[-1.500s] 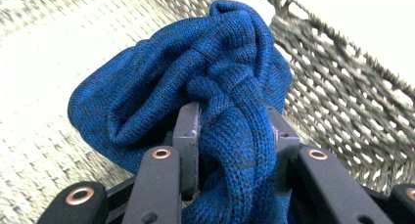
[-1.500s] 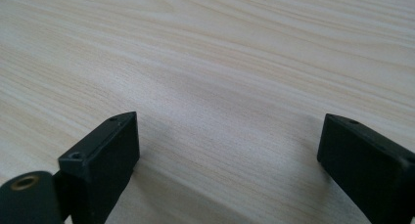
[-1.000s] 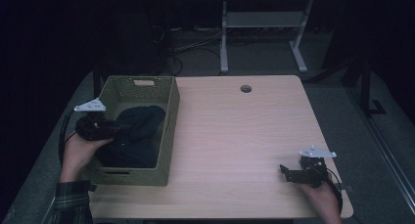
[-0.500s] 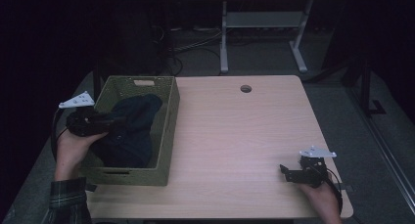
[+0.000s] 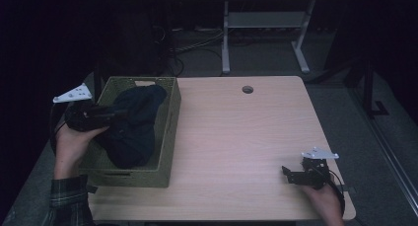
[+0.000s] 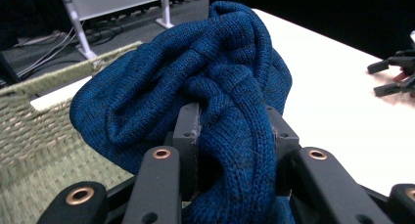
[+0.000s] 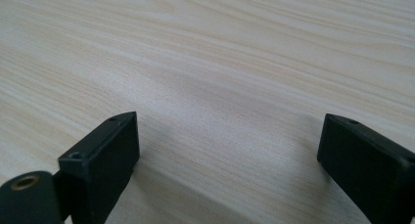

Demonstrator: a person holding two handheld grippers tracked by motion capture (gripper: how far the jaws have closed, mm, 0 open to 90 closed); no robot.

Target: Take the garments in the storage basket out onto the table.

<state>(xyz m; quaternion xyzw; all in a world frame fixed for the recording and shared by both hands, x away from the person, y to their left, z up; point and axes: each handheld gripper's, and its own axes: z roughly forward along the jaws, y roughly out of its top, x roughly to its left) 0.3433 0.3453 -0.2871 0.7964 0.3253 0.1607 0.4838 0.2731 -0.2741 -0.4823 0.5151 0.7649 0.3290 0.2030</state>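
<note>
Dark room, pale wood bench [image 5: 236, 137] lit from above, near edge at the person's side. Nearest, at the right front corner, right tool [image 5: 295, 175] rests low on the bench top, jaws wide apart with nothing between them, bare wood grain under it in the right gripper view; it hasn't shifted from a second ago. Left side, a bit farther in: left tool [image 5: 116, 115] held in the left hand [image 5: 74, 142], jaws partly closed and clamped on a bunched fold of the dark blue knitted sweater [image 5: 135, 125]; in the left gripper view the knit [image 6: 215, 87] is pinched between both pads, rest of it heaped up in front. Change over the last second: the left tool has come up and back toward the basket's left rim, and the sweater, which lay flat down in the green woven basket [image 5: 165, 137], is now pulled up in a hump with its top above the rim, lower part still inside the basket. Grip width unchanged. Reads as early in a take-out: sweater gripped and rising, not yet clear of the basket; likely needs more lift, then a carry over the right wall onto open bench. Far end: round cable hole [image 5: 247, 89] in the bench, white desk frame [image 5: 261, 33] and cables on the floor behind.
</note>
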